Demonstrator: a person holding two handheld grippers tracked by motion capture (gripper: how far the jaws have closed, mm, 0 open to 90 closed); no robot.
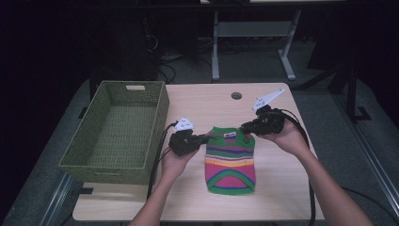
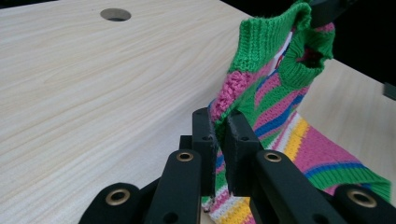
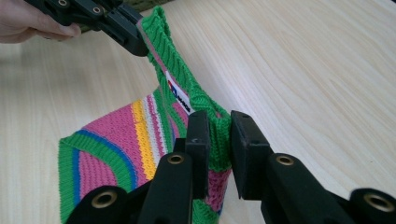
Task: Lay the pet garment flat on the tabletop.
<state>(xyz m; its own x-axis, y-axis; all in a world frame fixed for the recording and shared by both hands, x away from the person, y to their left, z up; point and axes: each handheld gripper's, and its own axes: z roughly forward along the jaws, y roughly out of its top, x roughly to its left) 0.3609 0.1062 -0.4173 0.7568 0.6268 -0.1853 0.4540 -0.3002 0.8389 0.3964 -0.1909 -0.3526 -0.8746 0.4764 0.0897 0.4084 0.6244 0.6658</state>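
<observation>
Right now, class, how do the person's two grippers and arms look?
Both the left gripper and the right gripper are black, each with two flat, blocky jaws on arms fastened with brass-coloured rivets. Each carries a pale three-cornered plate on top and trails a black cable. The forearms are bare, with no sleeves in sight.

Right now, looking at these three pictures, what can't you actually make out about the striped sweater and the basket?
- Sweater label: print too small, right gripper view.
- Sweater's underside: hidden against the table, high view.
- Basket near inside wall: hidden by its own rim, high view.
- Sweater hem: cut off by the frame edge, left gripper view.
</observation>
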